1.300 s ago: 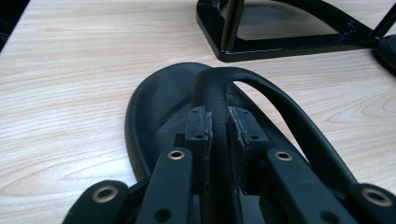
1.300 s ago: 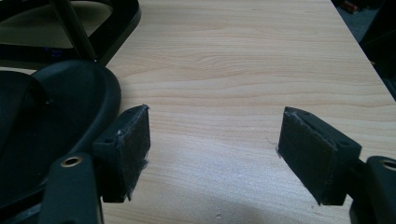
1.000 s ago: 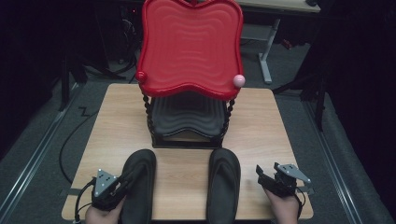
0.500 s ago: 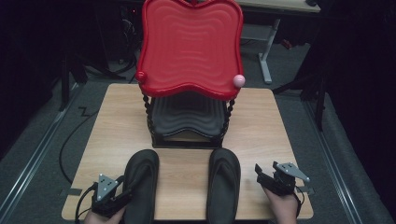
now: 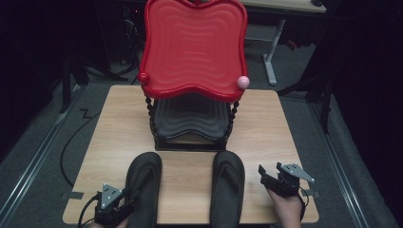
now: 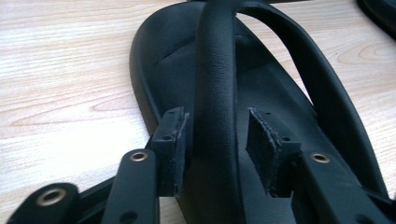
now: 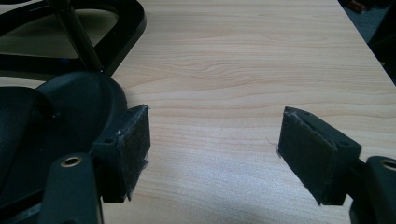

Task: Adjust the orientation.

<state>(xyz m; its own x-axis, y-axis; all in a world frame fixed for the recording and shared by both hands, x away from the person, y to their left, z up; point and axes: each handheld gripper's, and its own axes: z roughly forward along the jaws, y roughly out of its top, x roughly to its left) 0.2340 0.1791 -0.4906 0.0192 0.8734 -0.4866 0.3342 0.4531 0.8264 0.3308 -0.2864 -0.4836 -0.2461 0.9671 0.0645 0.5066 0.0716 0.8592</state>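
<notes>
black rubber sandal (image 6: 219, 93), thick strap, matte

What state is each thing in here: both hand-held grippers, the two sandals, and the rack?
Left hand-held gripper: jaws around a strap of the left sandal, small gaps showing at both pads, not clamped.
Right hand-held gripper: open, holding nothing, over bare wood beside the right sandal.
Left black rubber flip-flop sandal: flat on the wooden table.
Right black rubber flip-flop sandal: flat, untouched.
Two-tier rack, red wavy top shelf: upright; what shows of both shelves is bare.
</notes>
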